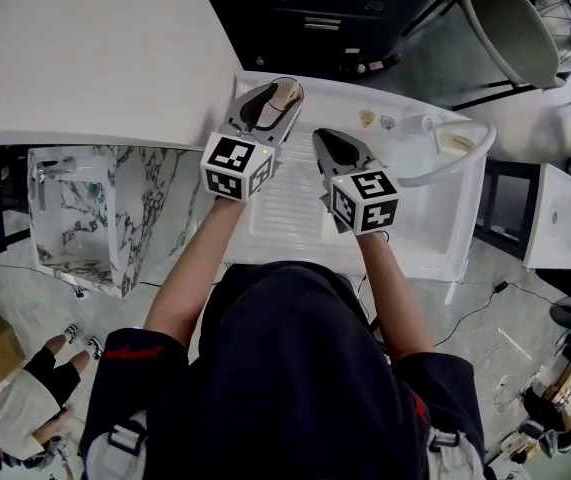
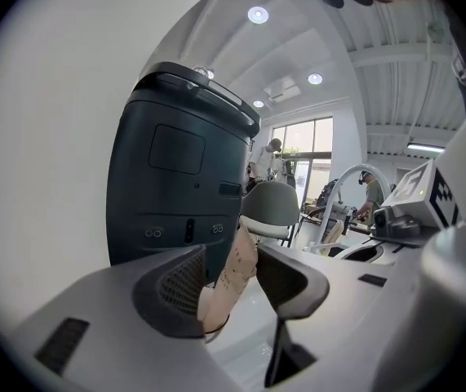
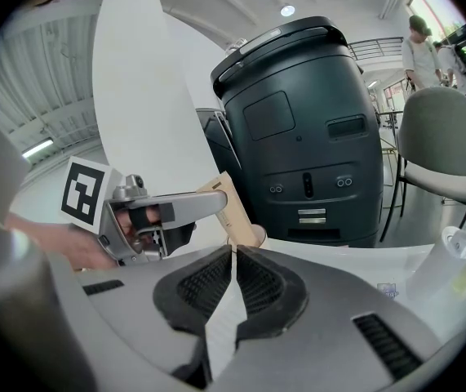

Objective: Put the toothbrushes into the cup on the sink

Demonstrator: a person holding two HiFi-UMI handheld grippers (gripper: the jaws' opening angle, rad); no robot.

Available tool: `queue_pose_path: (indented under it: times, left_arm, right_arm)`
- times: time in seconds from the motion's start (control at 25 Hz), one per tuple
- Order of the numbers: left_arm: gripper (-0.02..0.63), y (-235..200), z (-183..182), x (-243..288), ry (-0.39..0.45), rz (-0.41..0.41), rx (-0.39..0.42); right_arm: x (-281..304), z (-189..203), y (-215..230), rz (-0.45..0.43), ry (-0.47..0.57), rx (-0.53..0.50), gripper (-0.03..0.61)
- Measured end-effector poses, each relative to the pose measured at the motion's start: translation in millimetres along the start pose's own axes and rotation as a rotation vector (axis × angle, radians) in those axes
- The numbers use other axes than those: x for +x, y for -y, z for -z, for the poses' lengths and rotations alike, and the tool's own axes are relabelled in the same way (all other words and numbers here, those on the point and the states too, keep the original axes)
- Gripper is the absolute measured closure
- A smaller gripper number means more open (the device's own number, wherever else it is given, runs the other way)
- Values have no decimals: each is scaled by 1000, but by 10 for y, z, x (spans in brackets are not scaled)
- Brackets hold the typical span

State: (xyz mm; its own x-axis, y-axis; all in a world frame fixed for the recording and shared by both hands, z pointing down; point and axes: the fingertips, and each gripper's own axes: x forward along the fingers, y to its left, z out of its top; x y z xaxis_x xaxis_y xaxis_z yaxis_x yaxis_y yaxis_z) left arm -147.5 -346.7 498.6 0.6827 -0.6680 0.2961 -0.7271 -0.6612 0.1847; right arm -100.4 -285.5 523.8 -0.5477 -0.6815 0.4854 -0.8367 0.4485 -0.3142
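My two forearms reach forward, side by side, over the white sink (image 1: 435, 223). Each hand is behind its marker cube, and both tools tilt a little downward. The left arm stretches further, toward the sink's back left corner. The right stops short of it, over the ribbed middle of the basin.

The left tongs (image 2: 233, 256) stand wide open. A tan toothbrush packet (image 2: 231, 282) rises between the jaws, leaning to the right. I see it close against the right jaw, but I can't tell whether it touches; neither pad presses on it. The foot of the packet sits in the cup (image 3: 249, 235), which stands on the back rim of the sink. From the right gripper view the packet leans out of the cup, with the left tongs reaching over it.

The right tongs (image 3: 233, 251) are closed, tips together, with nothing between the pads. They are apart from the cup and point toward it.
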Motion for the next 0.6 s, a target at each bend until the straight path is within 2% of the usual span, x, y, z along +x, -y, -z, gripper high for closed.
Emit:
queue_pose_path:
  times: [0.6]
  left_arm:
    - [436,448,-144,-422,57,12,-19]
  right_arm:
    - [-356,1,-96,-24,38,-29,534]
